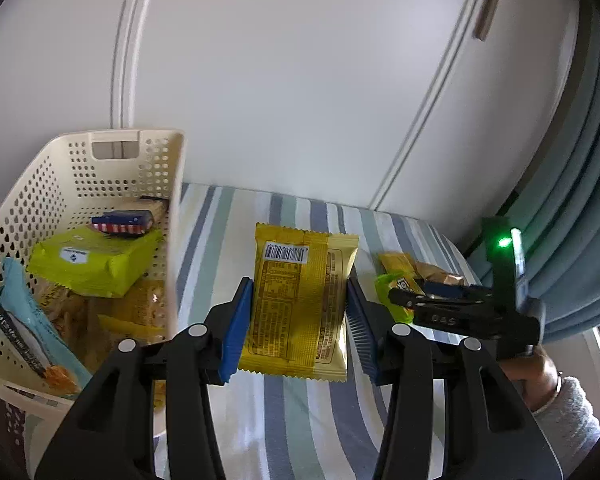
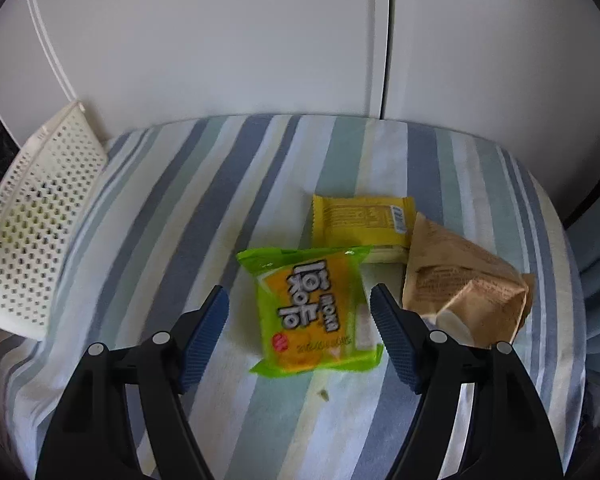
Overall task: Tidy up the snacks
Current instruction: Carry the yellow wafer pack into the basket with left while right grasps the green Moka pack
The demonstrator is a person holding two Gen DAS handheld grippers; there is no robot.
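My left gripper (image 1: 298,320) is shut on a yellow snack packet (image 1: 300,280), held back side up with its barcode showing, just right of the cream perforated basket (image 1: 116,136). The basket holds a lime-green packet (image 1: 96,260), a blue-and-red packet (image 1: 122,222), a light-blue bar (image 1: 24,328) and other yellow snacks. My right gripper (image 2: 298,292) is open, its blue pads on either side of a green-and-yellow packet (image 2: 316,308) lying flat on the striped cloth (image 2: 180,220). Behind it lie another yellow packet (image 2: 360,220) and a brown packet (image 2: 464,288).
White cabinet doors (image 2: 260,40) close off the far edge of the striped surface. The basket (image 2: 40,220) stands at the left edge, a blue curtain (image 1: 580,200) hangs at the right. A person's hand and grey sleeve (image 1: 548,384) hold the right gripper.
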